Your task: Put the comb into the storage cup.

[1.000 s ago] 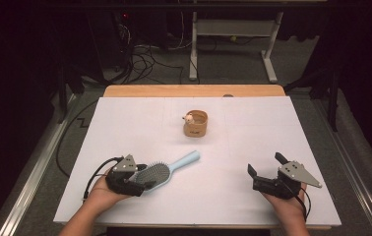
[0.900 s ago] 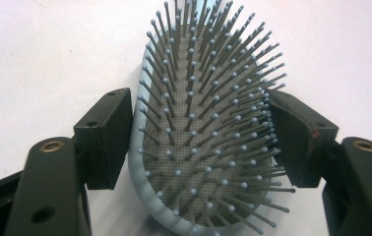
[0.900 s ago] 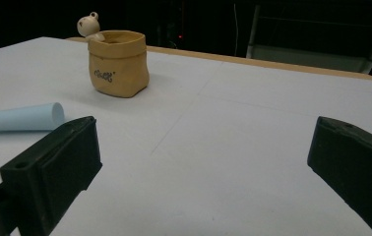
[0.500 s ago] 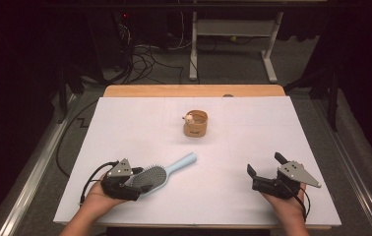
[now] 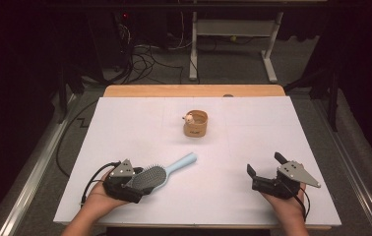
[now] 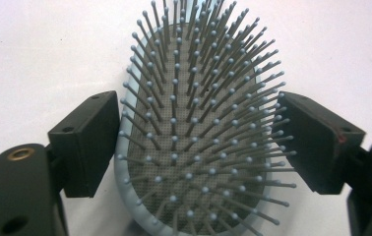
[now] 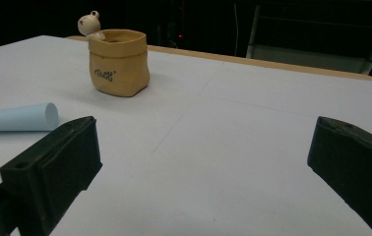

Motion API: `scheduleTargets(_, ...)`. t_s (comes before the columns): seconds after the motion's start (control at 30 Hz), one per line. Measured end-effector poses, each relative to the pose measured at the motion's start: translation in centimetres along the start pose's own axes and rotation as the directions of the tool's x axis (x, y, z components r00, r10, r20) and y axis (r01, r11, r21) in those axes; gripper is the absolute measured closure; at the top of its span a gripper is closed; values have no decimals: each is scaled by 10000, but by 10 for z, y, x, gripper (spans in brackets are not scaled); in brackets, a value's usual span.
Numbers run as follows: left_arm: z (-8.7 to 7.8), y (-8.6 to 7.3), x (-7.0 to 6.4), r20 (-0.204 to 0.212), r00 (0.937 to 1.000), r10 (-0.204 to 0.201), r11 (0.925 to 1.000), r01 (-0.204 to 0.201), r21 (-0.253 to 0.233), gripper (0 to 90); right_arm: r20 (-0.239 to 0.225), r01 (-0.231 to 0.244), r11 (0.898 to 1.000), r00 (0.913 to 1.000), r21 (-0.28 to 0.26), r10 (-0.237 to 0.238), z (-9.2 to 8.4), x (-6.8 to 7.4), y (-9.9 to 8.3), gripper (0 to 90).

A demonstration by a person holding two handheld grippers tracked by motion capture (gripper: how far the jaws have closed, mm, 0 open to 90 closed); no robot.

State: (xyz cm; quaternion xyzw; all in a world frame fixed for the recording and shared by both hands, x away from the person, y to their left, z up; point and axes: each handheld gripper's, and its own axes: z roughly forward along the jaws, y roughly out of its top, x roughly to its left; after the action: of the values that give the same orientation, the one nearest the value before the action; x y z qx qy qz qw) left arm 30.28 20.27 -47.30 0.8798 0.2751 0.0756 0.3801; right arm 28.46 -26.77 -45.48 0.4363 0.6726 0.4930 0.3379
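Observation:
A light blue hairbrush [image 5: 150,178] lies bristles up on the white table, handle [image 5: 183,162] pointing toward the far right. My left gripper [image 5: 142,186] is at the front left with the brush head between its jaws. Those jaws have just been opening. In the left gripper view its pads stand on either side of the brush head [image 6: 194,147], no longer pressing on it. My right gripper [image 5: 263,164] rests open at the front right with nothing between its jaws [image 7: 203,128]. The brush handle's tip [image 7: 19,118] shows at the left of the right gripper view.
A tan pouch-shaped cup [image 5: 196,124] with a small bear figure on its rim stands at the table's middle back, also seen as the cup [image 7: 118,61] ahead of the right gripper. The white table cover [image 5: 272,123] ends at a wooden strip at the back.
The brush head has dropped slightly toward the front edge, and the left jaws stand a little wider beside it. Both hands stay where they were.

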Motion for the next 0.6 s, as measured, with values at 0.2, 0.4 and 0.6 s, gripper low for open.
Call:
scheduleTargets(0.2,-2,1,0,-20,10000,27,10000,-27,-93,178,-2,15,10000,10000,27,-15,1,0,0,2)
scheduleTargets(0.4,-3,6,2,-340,9994,-75,9999,79,135,129,-29,72,10000,10000,54,-72,2,1,0,2)
scheduleTargets(0.6,-1,17,0,-611,9979,210,9952,-150,964,87,-68,172,9998,9998,128,-171,3,0,0,2)
